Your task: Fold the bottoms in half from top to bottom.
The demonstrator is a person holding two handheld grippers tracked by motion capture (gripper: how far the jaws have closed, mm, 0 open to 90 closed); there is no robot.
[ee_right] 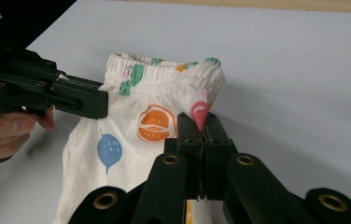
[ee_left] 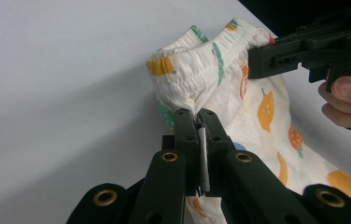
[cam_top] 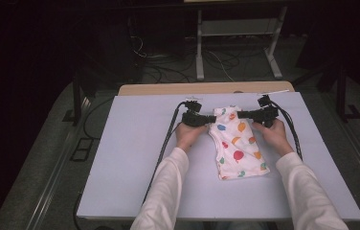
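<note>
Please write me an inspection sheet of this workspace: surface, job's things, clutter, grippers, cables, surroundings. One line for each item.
Surface: pale lavender board on a wooden table, flat.
Job's things: small white shorts with fruit print, waistband at the far end, lifted off the board by the grip.
Clutter: nothing seen.
Grippers: left gripper shut on the waistband's left corner; right gripper shut on its right corner.
Cables: black cable trails from the left gripper toward the near edge; another beside the right forearm.
Surroundings: dark room, loose wires on the floor, white table legs beyond.
</note>
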